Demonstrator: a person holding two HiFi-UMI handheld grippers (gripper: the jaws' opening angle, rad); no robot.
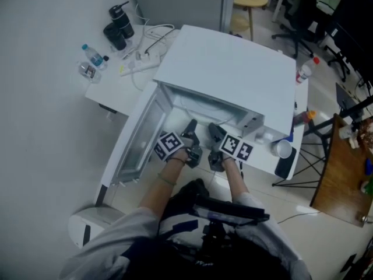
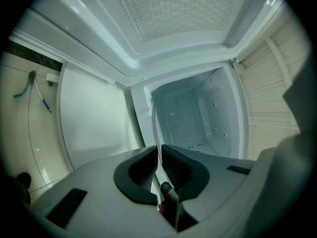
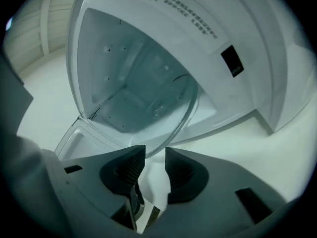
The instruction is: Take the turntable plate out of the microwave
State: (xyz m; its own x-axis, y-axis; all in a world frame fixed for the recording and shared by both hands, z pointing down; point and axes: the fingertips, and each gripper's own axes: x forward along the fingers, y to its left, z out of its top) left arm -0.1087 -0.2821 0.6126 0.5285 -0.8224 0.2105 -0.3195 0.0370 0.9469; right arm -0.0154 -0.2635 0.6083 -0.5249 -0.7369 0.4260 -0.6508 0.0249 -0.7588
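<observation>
The white microwave [image 1: 227,69] stands on a white table with its door [image 1: 137,139] swung open to the left. Both grippers are at the mouth of the cavity [image 2: 193,113]. My left gripper [image 1: 190,127] [image 2: 159,148] is shut on the rim of the clear glass turntable plate [image 2: 155,128], which shows edge-on as a thin line rising from the jaws. In the right gripper view the plate [image 3: 148,98] is a big tilted transparent disc in front of the cavity. My right gripper [image 1: 214,130] [image 3: 155,155] is open, the plate's rim just at its tips, pads not pressing.
Behind the microwave to the left lie a power strip with cables [image 1: 140,63], black flasks [image 1: 119,25] and a small water bottle [image 1: 93,54]. To the right are a cup [image 1: 284,149], a dark phone [image 1: 285,165] and a red-capped bottle [image 1: 304,70]. A white bin [image 1: 93,226] stands on the floor.
</observation>
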